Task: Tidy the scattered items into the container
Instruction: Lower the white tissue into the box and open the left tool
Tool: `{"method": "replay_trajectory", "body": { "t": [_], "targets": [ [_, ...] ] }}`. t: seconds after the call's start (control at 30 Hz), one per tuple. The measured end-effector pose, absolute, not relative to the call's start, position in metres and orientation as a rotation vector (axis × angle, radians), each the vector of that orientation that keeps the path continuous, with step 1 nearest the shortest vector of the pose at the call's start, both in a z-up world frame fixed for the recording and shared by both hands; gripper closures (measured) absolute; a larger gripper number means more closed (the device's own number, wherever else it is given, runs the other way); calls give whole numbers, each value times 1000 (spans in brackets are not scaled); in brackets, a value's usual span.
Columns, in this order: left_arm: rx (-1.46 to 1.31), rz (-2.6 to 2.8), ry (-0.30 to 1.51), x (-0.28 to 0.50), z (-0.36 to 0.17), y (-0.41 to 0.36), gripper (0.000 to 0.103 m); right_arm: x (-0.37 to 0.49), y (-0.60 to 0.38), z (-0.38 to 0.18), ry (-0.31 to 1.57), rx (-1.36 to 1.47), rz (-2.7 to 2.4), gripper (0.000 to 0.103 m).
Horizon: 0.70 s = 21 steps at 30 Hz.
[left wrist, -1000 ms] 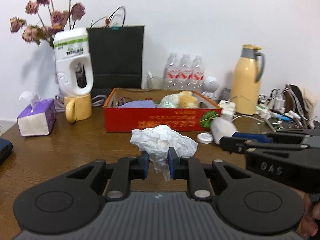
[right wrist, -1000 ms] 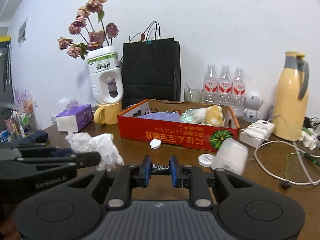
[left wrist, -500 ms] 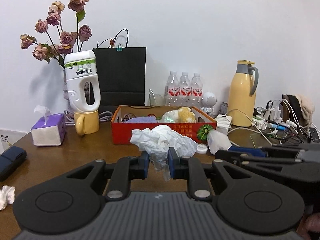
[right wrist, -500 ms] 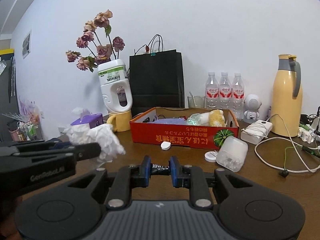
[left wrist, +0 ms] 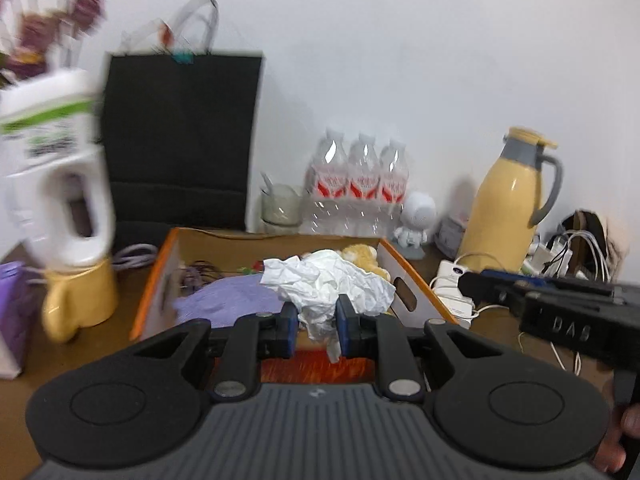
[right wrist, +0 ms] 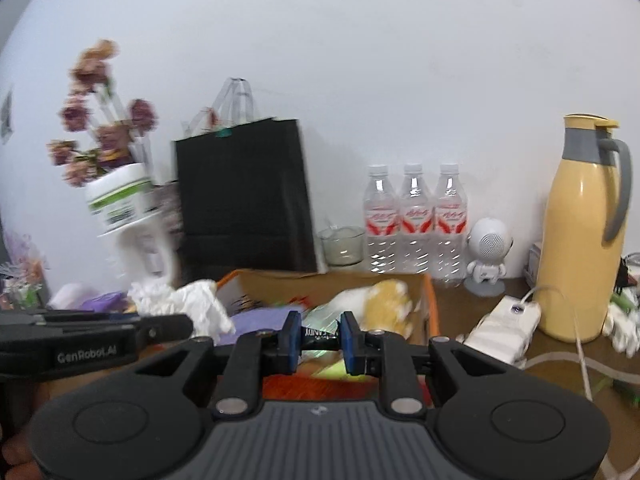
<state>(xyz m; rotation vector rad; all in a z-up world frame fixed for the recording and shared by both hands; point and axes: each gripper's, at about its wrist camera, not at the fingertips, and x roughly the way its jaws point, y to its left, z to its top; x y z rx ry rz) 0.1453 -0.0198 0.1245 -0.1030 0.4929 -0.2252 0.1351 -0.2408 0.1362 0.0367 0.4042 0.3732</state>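
Observation:
My left gripper (left wrist: 317, 326) is shut on a crumpled white tissue (left wrist: 328, 284), held above the front edge of the red cardboard box (left wrist: 404, 276). Purple cloth (left wrist: 228, 300) and a yellow plush toy (left wrist: 362, 256) lie inside the box. My right gripper (right wrist: 320, 338) is shut on a small black wrapped candy (right wrist: 318, 336), also over the box's (right wrist: 430, 304) front edge. The left gripper with its tissue (right wrist: 192, 304) shows at the left of the right wrist view; the right gripper's arm (left wrist: 560, 304) crosses the right of the left wrist view.
Behind the box stand a black paper bag (left wrist: 180, 140), a glass cup (left wrist: 280, 204), three water bottles (left wrist: 360, 176), a small white robot figure (right wrist: 486, 256) and a yellow thermos (right wrist: 580, 232). A white jug on a yellow mug (left wrist: 76, 300) stands left; chargers and cables (right wrist: 508, 328) lie right.
Both grippers have moved forward and up from the open table to over the box's front edge, each keeping its grip. The view is blurred by the motion.

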Motion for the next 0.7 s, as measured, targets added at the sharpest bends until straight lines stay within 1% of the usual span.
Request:
{"method": "replay_trajectory", "body": {
  "t": [0.07,0.17,0.23,0.37,0.43,0.47,0.5,0.53,0.57,0.6,0.63,0.7],
  "targets": [
    [-116,-253,585,184,122,-21,84,172,-243,141,469,25,370,84],
    [-111,-277,731,233,108,-24,83,228,-247,133,633,27,375,84],
    [-92,-287,827,256,93,-26,83,259,-249,122,758,34,389,84],
    [-70,-293,974,285,68,-26,82,298,-250,99,949,34,389,83],
    [-83,-257,1005,294,64,-22,71,310,-245,87,1019,-24,346,81],
    [-79,-249,1028,299,63,-21,59,315,-244,82,1047,-43,330,80],
    [-79,-255,1050,302,63,-21,49,318,-244,79,1064,-48,315,79],
    [-76,-270,1072,306,64,-20,46,321,-244,79,1072,-47,309,78],
    [-65,-276,1091,308,66,-20,41,324,-243,80,1081,-44,307,74],
    [-54,-268,1097,310,70,-19,36,326,-242,81,1096,-34,312,68],
    [-43,-248,1096,311,75,-18,32,327,-242,82,1102,-21,315,66],
    [-24,-224,1105,314,84,-17,16,331,-238,87,1105,-28,307,65]
  ]
}}
